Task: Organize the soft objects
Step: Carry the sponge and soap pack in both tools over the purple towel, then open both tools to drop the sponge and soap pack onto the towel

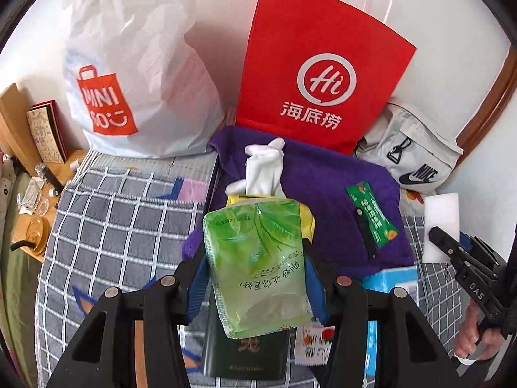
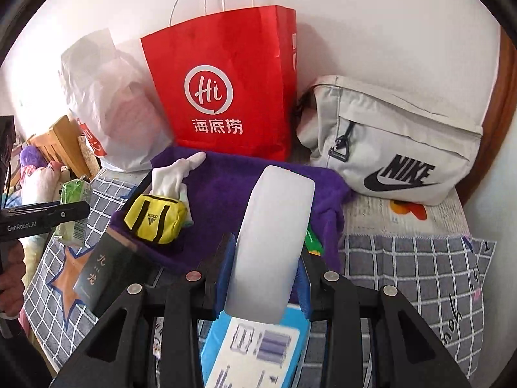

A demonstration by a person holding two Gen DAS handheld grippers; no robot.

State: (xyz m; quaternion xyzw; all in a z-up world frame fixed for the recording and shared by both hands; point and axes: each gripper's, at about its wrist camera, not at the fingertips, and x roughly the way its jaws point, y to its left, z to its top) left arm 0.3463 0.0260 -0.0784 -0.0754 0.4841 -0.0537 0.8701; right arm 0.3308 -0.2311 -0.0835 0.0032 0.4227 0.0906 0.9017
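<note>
Left gripper (image 1: 255, 278) jaws clamped on tissue pack (image 1: 258, 265); right gripper (image 2: 265, 278) jaws on sponge (image 2: 274, 236): light, squashy, best gripped mid-body.

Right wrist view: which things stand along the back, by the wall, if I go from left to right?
White plastic bag → red paper bag → grey Nike bag.

The right gripper (image 2: 266, 278) clamps a white sponge block (image 2: 274, 236) above the purple towel (image 2: 245, 187). Behind stand a red paper bag (image 2: 226, 80) and a grey Nike bag (image 2: 397, 142).
</note>
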